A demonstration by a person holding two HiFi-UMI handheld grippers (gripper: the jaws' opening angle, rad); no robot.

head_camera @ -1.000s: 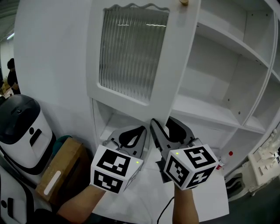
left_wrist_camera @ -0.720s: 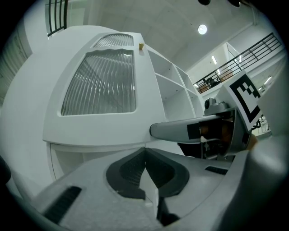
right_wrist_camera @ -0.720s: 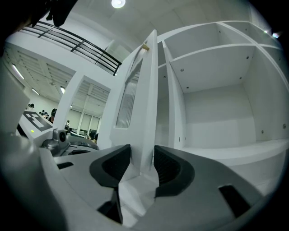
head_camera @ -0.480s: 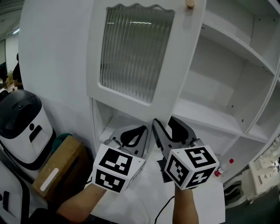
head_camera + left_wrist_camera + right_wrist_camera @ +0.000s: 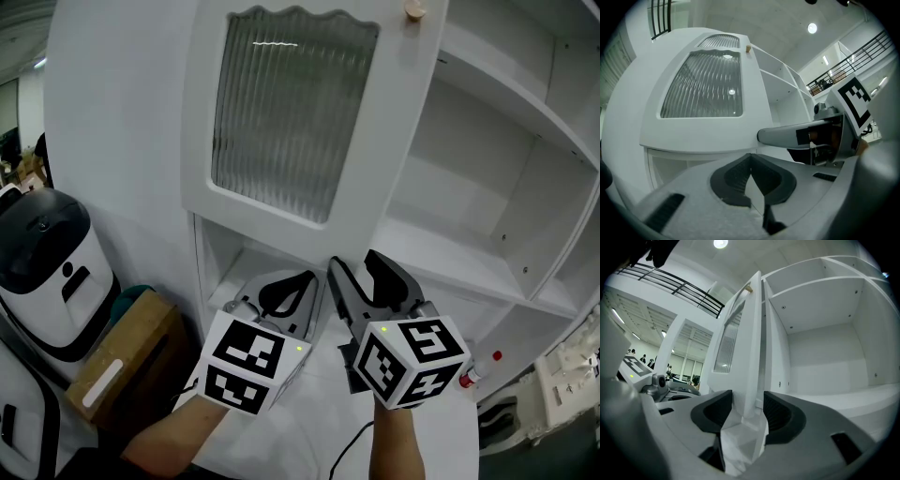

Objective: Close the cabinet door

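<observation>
Right claw straddles the free edge of the cabinet door — my jaws have just been opening and the pads stand slack around it. Left claw, pinched together, sits just beside it; bare shelves lie rightward.

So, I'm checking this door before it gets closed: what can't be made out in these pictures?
- Hinges of the cabinet door: shown in no view.
- Behind the ribbed glass: blurred by its ribs, head view.
- Right gripper: jaws have just been opening, door edge between them; pad contact unclear in its view.
- Door's top: cut off by the head view's upper edge.
- Red-capped bottle: label too small, head view.
</observation>
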